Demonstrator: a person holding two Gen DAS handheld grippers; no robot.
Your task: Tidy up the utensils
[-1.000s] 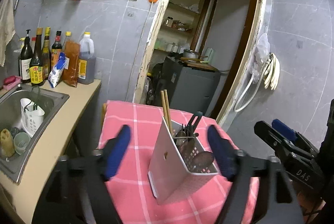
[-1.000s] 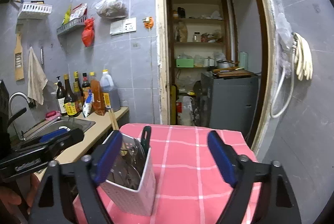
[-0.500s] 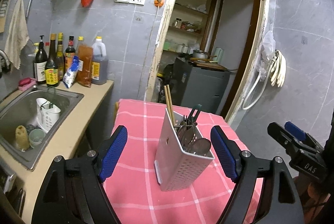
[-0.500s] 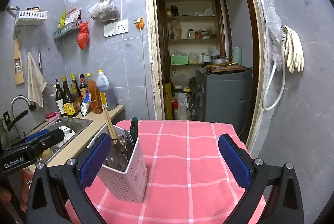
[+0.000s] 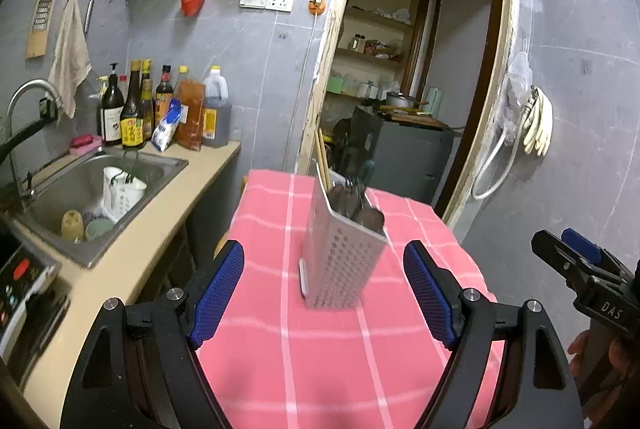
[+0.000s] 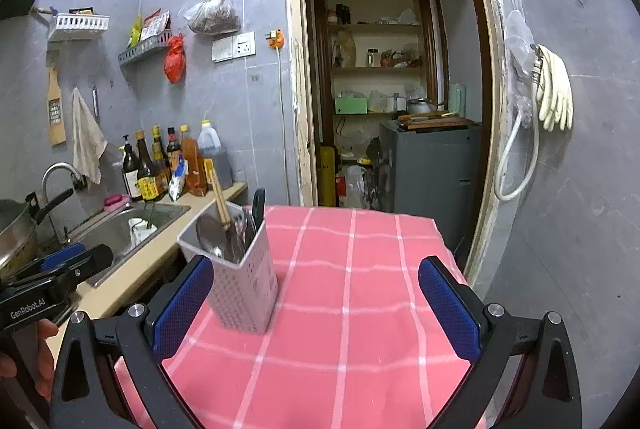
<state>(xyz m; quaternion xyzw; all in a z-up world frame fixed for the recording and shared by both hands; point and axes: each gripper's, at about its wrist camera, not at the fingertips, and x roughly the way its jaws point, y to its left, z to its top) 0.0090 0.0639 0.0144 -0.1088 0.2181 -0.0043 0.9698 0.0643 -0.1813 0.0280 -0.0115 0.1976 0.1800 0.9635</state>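
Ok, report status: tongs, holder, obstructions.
Left tongs open, empty. Right tongs open, empty. Utensil holder upright on pink tablecloth, loaded with chopsticks and spoons. Nothing blocking.

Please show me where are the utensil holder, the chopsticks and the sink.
utensil holder (image 5: 340, 261), left wrist view, perforated front wall.
chopsticks (image 6: 221, 200), right wrist view, shafts above the holder's rim.
sink (image 5: 76, 189), left wrist view, bare inner back wall.
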